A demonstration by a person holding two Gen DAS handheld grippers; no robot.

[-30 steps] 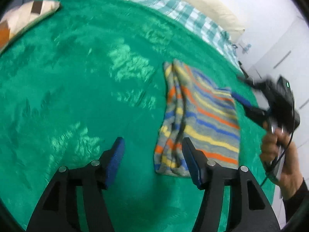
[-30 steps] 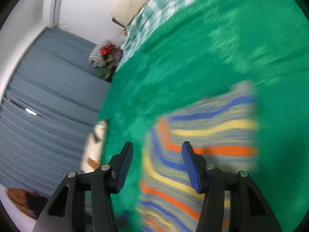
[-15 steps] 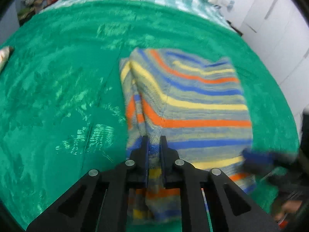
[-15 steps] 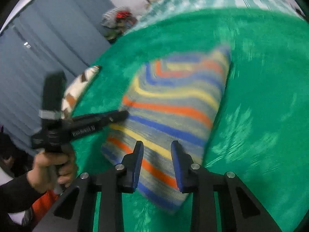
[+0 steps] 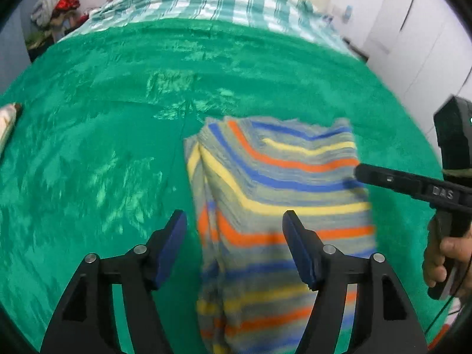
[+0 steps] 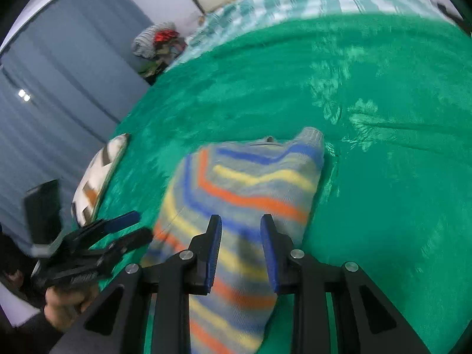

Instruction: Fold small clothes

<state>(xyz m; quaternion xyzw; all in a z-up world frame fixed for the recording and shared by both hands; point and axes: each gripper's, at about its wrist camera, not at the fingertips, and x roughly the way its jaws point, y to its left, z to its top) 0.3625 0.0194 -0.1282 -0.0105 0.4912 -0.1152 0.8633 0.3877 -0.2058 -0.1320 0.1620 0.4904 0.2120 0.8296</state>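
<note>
The left gripper, black with blue pads, has its jaws standing well apart; they have just been opening, and the near part of the striped knitted garment lies in the gap between them, with neither pad pressing on it. The right gripper has its jaws much closer together, yet a clear gap shows between its blue pads; the garment's grey, blue, yellow and orange stripes run under and between them, and no pinch on the cloth is visible.

The garment lies folded on the shaggy green blanket that covers the bed, its folded edge toward the left gripper's side.

The left wrist view shows the right gripper from the side at the garment's right edge, gripped by a hand, and white cupboard doors beyond the bed. The right wrist view shows what the other does not: a grey-blue curtain and the whole brown-and-white patterned cushion lying on the blanket just beyond the left gripper. Both views take in the teal-and-white checked sheet at the far end and a heap of clothes past the bed's corner.
</note>
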